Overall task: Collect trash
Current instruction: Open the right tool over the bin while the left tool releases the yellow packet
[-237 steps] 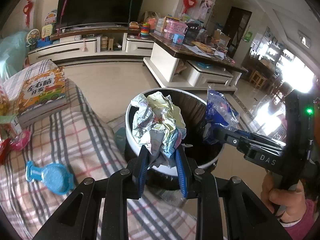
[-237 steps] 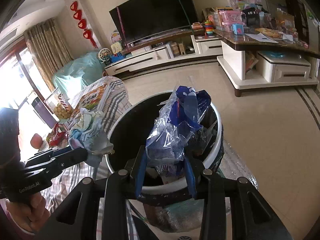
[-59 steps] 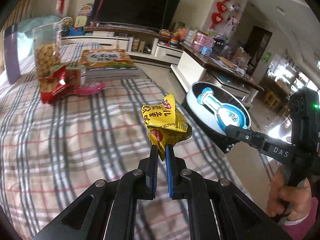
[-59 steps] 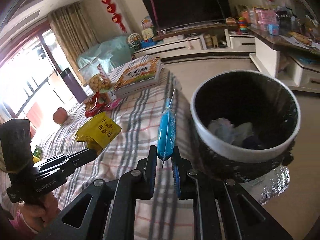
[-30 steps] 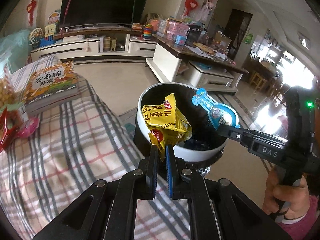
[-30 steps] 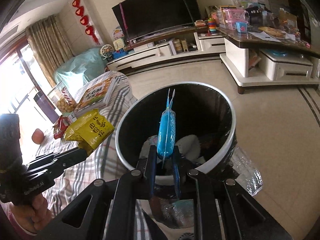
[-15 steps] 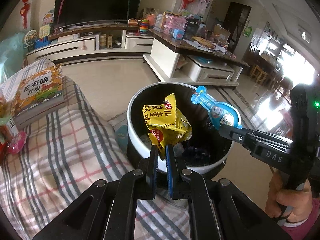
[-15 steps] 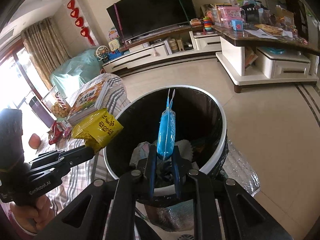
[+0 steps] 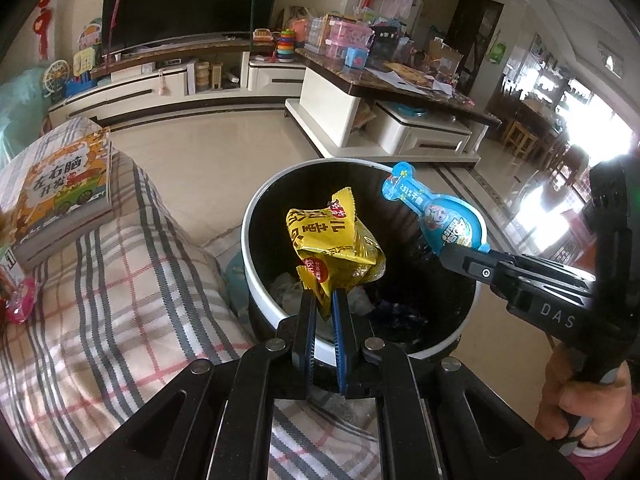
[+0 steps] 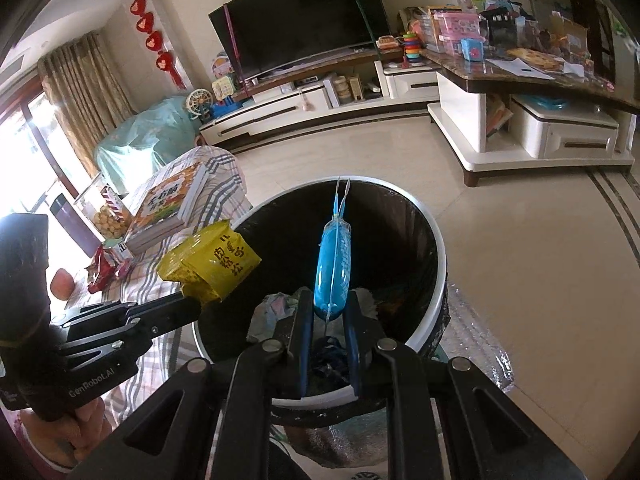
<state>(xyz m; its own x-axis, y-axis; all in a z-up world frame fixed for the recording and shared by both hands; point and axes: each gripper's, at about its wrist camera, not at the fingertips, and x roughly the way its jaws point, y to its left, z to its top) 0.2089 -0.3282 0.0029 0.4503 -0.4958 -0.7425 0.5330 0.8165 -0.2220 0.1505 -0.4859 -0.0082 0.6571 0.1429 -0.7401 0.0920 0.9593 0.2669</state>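
My left gripper is shut on a crumpled yellow snack bag and holds it over the open mouth of the white-rimmed black trash bin. My right gripper holds a flat blue toy package over the same bin; its jaws stand slightly parted around the package. In the left wrist view the blue package hangs over the bin's right rim. In the right wrist view the yellow bag is at the bin's left rim. Crumpled paper and a blue bag lie at the bin's bottom.
A checked cloth covers the surface left of the bin, with a picture book and red snack packs on it. A low white table and a TV stand stand beyond on the tiled floor.
Both grippers moved a little further over the bin with their items. The right gripper's jaws have parted slightly around the blue package.
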